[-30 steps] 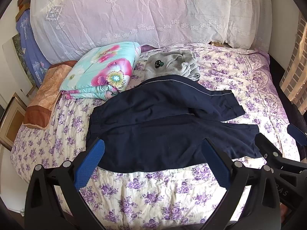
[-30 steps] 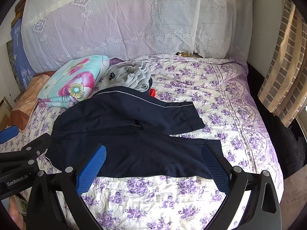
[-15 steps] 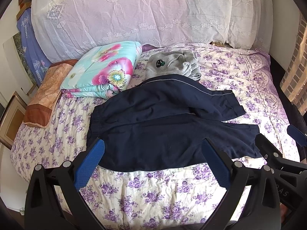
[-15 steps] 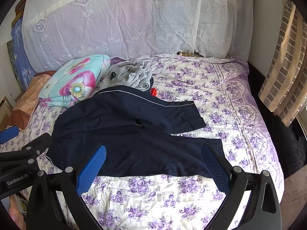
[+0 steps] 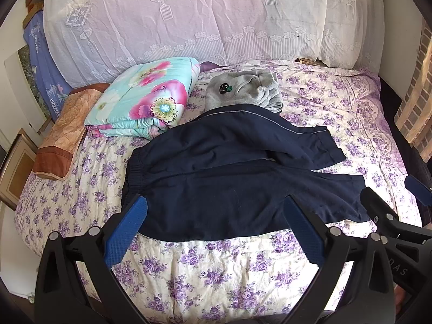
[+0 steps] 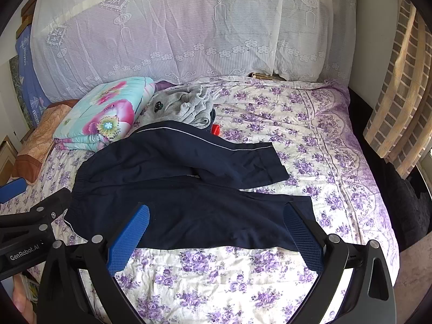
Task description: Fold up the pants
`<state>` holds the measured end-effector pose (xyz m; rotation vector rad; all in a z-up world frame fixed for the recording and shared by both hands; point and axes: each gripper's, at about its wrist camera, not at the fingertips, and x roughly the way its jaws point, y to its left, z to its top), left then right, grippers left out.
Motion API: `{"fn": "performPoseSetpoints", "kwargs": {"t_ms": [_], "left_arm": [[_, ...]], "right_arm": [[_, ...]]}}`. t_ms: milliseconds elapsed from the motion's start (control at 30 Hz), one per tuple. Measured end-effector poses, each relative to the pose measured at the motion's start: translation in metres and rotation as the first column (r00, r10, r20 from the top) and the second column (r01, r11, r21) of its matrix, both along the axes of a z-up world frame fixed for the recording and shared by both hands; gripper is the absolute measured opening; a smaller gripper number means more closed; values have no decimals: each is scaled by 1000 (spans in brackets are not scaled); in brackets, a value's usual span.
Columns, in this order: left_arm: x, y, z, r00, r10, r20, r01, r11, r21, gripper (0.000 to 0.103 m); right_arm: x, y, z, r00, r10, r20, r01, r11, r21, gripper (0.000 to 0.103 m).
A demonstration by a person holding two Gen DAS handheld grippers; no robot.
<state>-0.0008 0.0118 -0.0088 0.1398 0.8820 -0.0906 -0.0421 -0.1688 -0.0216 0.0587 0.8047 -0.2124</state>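
Dark navy pants (image 5: pixel 216 186) (image 6: pixel 189 202) lie spread on the flowered bed, waistband at the left, both legs running right. The far leg, with a thin white side stripe, lies crooked and rests partly on a grey garment. My left gripper (image 5: pixel 214 213) hovers open above the near edge of the pants, nothing between its blue pads. My right gripper (image 6: pixel 216 221) is open too, over the near leg, holding nothing. Each gripper shows at the edge of the other's view.
A folded floral quilt (image 5: pixel 143 100) and a grey sweatshirt (image 5: pixel 243 91) lie behind the pants. An orange pillow (image 5: pixel 62 137) sits at the left edge. A small red item (image 6: pixel 216 129) peeks out by the sweatshirt. Lace-covered headboard (image 6: pixel 175 27) behind; curtain (image 6: pixel 399 108) at right.
Both views have shifted slightly, the bed sitting a little lower in frame. The pants have not moved and both grippers stay open.
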Motion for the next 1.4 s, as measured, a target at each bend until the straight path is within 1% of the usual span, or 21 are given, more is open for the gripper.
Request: {"fn": "performPoseSetpoints", "kwargs": {"t_ms": [733, 1067, 1300, 1367, 1400], "left_arm": [[0, 1, 0, 1000, 1, -5, -1, 1000, 0, 98], [-1, 5, -8, 1000, 13, -16, -14, 1000, -3, 98], [5, 15, -20, 997, 42, -66, -43, 999, -8, 98], [10, 18, -27, 994, 41, -101, -43, 999, -25, 98], [15, 24, -36, 989, 51, -140, -58, 997, -45, 98]], "right_arm": [[-1, 0, 2, 1000, 3, -5, -3, 1000, 3, 99], [1, 1, -2, 1000, 6, -13, -6, 1000, 6, 99], [5, -6, -9, 999, -12, -39, 13, 1000, 25, 99], [8, -11, -14, 998, -15, -53, 17, 999, 37, 99], [10, -16, -19, 998, -23, -65, 26, 999, 37, 99]]}}
